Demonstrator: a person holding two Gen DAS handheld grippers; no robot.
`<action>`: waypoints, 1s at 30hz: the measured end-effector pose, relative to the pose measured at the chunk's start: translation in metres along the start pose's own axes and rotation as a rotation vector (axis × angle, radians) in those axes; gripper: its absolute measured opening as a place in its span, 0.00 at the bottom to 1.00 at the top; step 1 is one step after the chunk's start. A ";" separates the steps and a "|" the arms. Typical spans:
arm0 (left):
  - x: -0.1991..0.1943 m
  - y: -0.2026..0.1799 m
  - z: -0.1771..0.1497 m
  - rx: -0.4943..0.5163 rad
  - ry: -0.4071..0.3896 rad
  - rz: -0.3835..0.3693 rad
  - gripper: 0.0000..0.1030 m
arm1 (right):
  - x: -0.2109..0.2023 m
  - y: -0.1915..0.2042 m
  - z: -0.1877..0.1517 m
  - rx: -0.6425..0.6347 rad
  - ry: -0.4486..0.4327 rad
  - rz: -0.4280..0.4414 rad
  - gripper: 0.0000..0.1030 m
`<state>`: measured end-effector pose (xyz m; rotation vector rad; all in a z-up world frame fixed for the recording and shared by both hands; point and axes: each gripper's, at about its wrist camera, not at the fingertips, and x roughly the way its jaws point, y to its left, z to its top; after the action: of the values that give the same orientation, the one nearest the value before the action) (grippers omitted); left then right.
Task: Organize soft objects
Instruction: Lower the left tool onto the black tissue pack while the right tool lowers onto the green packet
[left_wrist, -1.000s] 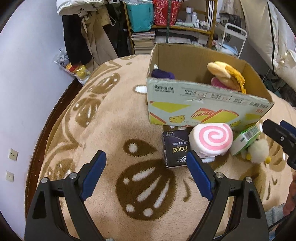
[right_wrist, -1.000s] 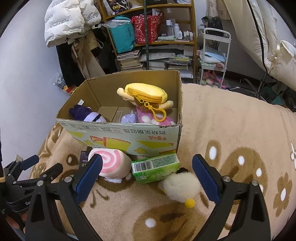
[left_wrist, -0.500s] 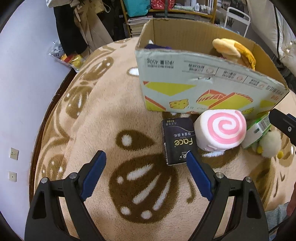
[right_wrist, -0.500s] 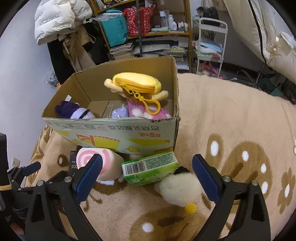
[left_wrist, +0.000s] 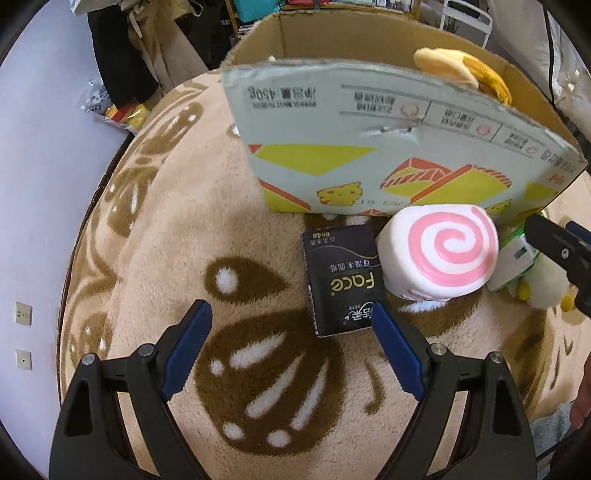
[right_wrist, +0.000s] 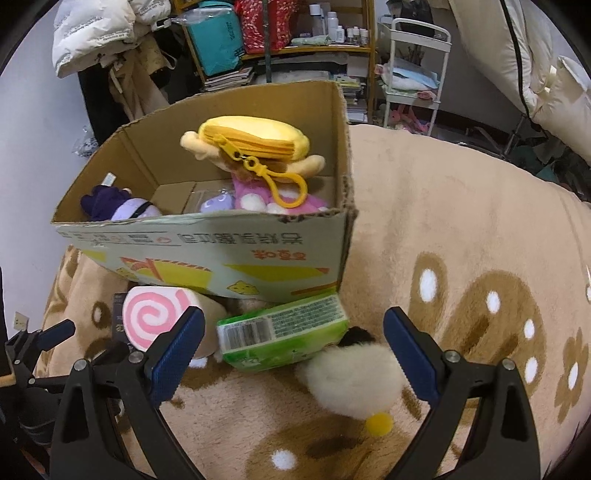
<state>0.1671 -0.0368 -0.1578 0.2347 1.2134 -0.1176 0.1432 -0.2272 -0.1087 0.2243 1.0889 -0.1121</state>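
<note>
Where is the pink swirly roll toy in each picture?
Left wrist view: the pink swirl roll sits right of centre, in front of the cardboard box, beside the black tissue pack.
Right wrist view: the pink swirl roll sits at lower left, below the cardboard box, left of the green pack.
Shared landmark: the cardboard box just behind it.

Left gripper (left_wrist: 288, 314) open, near black pack (left_wrist: 341, 280).
</note>
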 end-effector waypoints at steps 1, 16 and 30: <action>0.000 0.000 0.000 0.000 -0.001 0.001 0.85 | 0.001 -0.001 0.000 0.003 0.006 0.000 0.98; 0.012 -0.002 0.005 0.006 0.002 -0.067 0.85 | 0.023 -0.007 0.002 0.037 0.085 0.026 0.98; 0.026 -0.003 0.005 0.011 0.004 -0.109 0.85 | 0.023 0.002 -0.001 -0.015 0.076 0.017 0.98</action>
<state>0.1802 -0.0396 -0.1811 0.1777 1.2300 -0.2188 0.1538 -0.2242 -0.1295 0.2257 1.1629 -0.0806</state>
